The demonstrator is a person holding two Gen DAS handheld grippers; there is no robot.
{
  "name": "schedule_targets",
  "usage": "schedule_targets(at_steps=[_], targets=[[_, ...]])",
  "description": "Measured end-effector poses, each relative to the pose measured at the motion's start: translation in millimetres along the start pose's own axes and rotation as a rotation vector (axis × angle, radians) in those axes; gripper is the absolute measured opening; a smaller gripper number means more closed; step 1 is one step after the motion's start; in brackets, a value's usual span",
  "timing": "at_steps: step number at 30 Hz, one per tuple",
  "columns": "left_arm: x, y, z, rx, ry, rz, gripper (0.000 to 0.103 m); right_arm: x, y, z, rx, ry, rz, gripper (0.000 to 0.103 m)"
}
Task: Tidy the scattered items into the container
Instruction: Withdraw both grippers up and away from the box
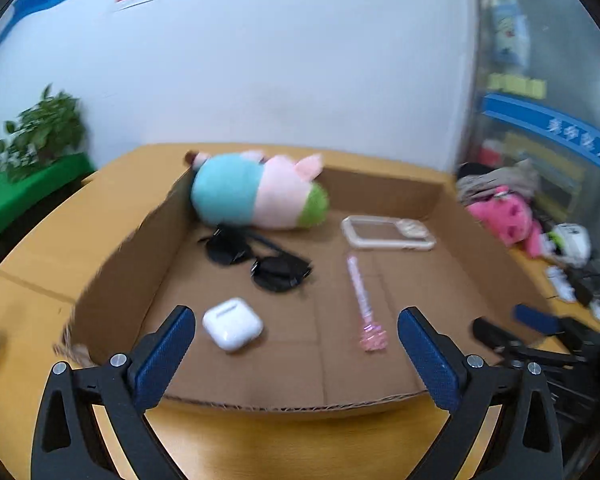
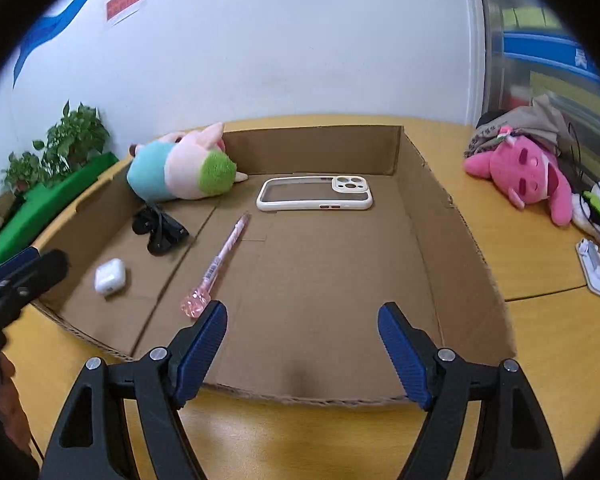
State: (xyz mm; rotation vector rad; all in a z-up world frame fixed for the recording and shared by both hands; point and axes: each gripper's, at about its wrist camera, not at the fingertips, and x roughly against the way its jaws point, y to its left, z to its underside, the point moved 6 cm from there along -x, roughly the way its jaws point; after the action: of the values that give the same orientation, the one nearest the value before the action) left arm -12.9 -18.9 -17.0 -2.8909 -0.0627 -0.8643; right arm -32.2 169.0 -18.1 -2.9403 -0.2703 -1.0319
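We see a yellow wooden worktop (image 2: pixel 540 248), a shallow cardboard box (image 2: pixel 432 216) resting open on it, a pink plush toy (image 2: pixel 528 176) lying at its right side by a heap of cloth (image 2: pixel 520 124) — a white gadget (image 2: pixel 592 268) near that edge.

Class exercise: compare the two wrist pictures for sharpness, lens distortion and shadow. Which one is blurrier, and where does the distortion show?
Left wrist view: softer, with smear on the plush, the sunglasses and the plant; the box front edge bows. Right wrist view: crisper, the phone case edges clean; the table curves and dark corners ring the frame. Both: soft, even light, only faint shadows.
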Motion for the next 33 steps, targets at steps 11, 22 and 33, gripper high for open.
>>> schedule_targets(at_steps=[11, 22, 33], targets=[[-14, -18, 16, -0.097, -0.028, -0.023, 0.103, -5, 14, 8, 0.014, -0.133, 0.013, 0.083], [-15, -19, 15, -0.091, -0.057, -0.031, 0.103, -5, 15, 6, 0.014, -0.133, 0.011, 0.085], [-14, -19, 15, -0.091, -0.057, -0.03, 0.103, -6, 15, 6, 0.014, -0.134, 0.012, 0.085]])
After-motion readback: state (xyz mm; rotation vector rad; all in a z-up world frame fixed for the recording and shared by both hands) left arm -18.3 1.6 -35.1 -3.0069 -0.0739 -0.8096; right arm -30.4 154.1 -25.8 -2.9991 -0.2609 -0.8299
